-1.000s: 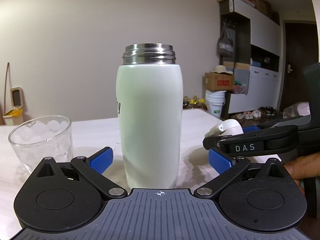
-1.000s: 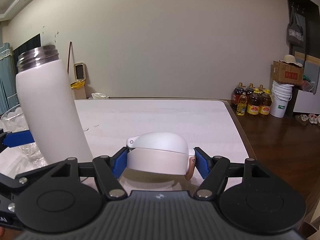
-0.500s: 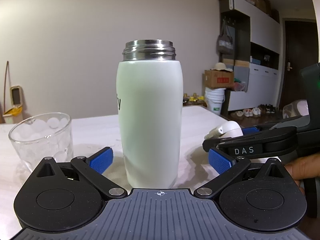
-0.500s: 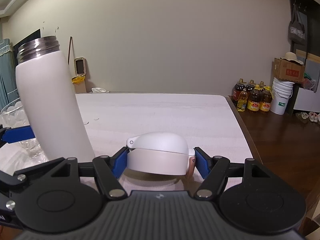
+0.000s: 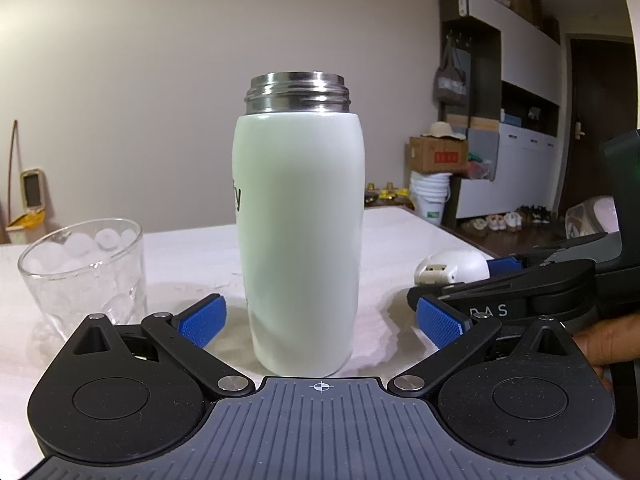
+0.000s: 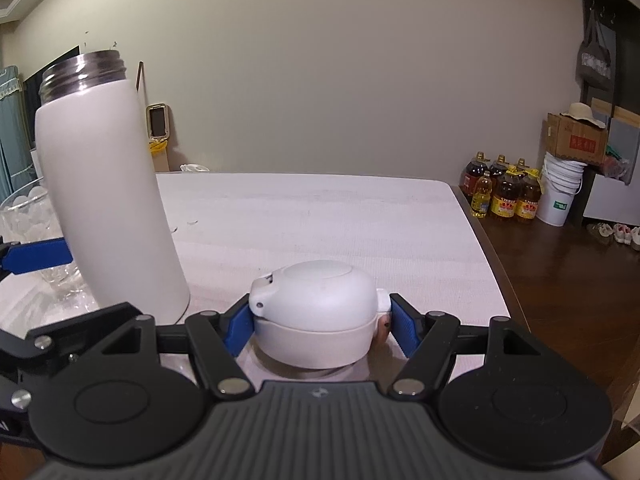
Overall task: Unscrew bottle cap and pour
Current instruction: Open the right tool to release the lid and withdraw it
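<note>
Nearest to me in the right wrist view, my right gripper (image 6: 318,322) is closed on the cap (image 6: 316,312), its blue pads pressed against either side, and the cap sits low over the bench (image 6: 320,216), touching it or just above; I cannot tell which. In the left wrist view, my left gripper (image 5: 320,318) stands wide open, its blue pads on either side of the bottle (image 5: 300,240) but clear of it, holding nothing. The bottle stands upright on the bench with its bare metal threaded neck showing, so I judge the unscrewing done. Just to its left stands the glass (image 5: 84,276), which seems to have ice in it; I see no liquid there that I can be sure of. What is left, as I read it, is to let go of the cap, take hold of the bottle and pour into the glass. Further off lie the bench's far edge, the oil bottles (image 6: 504,196) on the floor and a white bucket (image 6: 560,196) by the wall. Against the frames from a second ago, little differs: the left gripper is as wide as it was and the bottle has not shifted, while the cap looks a little lower and nearer the bench in the same grip.
</note>
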`<move>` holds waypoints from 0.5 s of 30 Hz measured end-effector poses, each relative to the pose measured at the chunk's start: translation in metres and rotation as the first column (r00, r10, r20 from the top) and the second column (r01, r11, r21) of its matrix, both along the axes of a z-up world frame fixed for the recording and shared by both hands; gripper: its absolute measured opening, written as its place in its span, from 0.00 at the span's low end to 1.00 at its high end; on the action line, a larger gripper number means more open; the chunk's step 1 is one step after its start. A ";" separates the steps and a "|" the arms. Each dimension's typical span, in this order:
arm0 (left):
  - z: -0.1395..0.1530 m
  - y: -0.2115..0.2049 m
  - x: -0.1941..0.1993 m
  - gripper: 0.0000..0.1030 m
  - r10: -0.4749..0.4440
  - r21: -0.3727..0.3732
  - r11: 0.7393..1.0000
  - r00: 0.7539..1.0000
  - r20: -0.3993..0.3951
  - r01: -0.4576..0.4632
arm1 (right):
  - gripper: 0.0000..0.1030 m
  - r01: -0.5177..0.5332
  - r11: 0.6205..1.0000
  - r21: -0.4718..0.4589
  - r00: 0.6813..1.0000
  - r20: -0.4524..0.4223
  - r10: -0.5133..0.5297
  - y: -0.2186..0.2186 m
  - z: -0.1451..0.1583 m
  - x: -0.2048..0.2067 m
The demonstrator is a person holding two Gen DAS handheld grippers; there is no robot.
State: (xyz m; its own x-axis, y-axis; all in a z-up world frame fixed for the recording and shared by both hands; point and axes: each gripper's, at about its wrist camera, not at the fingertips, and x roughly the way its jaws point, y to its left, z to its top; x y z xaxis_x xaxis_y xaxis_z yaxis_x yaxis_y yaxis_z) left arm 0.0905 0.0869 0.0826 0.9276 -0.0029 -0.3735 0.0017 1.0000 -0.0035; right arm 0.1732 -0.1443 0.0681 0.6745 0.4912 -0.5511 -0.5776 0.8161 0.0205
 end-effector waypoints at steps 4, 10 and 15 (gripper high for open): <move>0.000 0.000 0.005 1.00 0.002 0.001 1.000 1.000 -0.005 -0.002 | 0.70 -0.002 1.000 -0.003 1.000 0.002 0.002 -0.001 -0.001 0.003; -0.005 0.002 0.006 1.00 -0.002 0.005 1.000 1.000 -0.011 0.002 | 0.70 -0.005 1.000 -0.007 1.000 -0.001 0.005 -0.001 -0.001 0.005; -0.006 0.005 0.006 1.00 -0.003 0.005 1.000 1.000 -0.014 0.003 | 0.70 -0.006 1.000 -0.006 1.000 -0.006 0.006 -0.004 0.000 0.008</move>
State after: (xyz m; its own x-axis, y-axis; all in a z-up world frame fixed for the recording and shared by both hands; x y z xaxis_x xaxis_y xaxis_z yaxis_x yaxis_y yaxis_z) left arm 0.0962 0.0919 0.0763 0.9222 -0.0034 -0.3866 0.0044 1.0000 0.0016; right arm 0.1814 -0.1482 0.0680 0.6684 0.4916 -0.5582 -0.5822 0.8129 0.0187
